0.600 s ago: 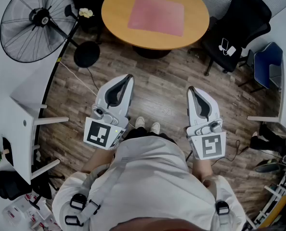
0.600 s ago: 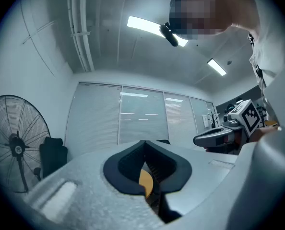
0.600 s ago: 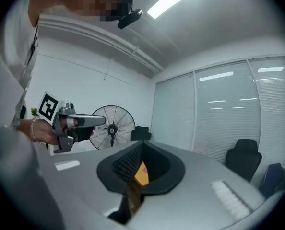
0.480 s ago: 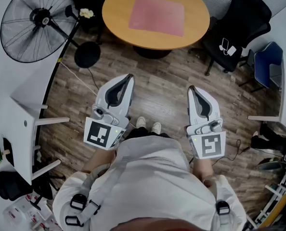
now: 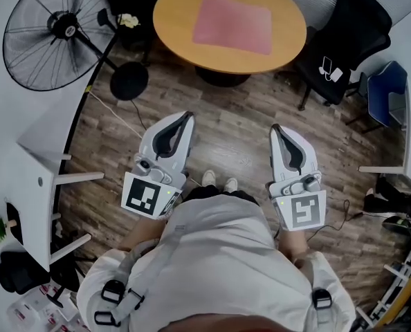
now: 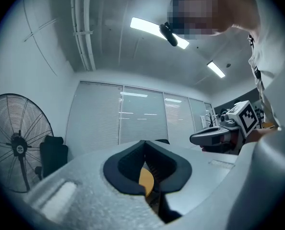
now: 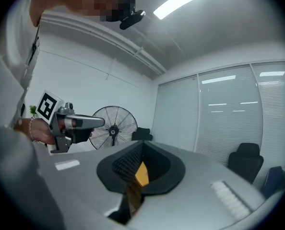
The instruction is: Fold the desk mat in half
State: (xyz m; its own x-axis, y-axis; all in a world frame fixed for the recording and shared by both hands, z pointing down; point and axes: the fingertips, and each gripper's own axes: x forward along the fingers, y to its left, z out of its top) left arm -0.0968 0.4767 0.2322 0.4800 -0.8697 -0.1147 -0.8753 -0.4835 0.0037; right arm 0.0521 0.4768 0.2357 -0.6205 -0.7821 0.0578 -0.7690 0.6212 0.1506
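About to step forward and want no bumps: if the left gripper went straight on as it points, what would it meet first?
Probably the near edge of the round table. The left gripper aims at it across the wooden floor. Whether it would clear the rim is unclear.

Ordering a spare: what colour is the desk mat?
Pink; the mat shows best in the head view.

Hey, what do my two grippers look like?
Both are light grey tapered shells with black padded jaws: left gripper, right gripper. Each carries a cube with black-and-white square markers. The person wears a white top with grey straps.
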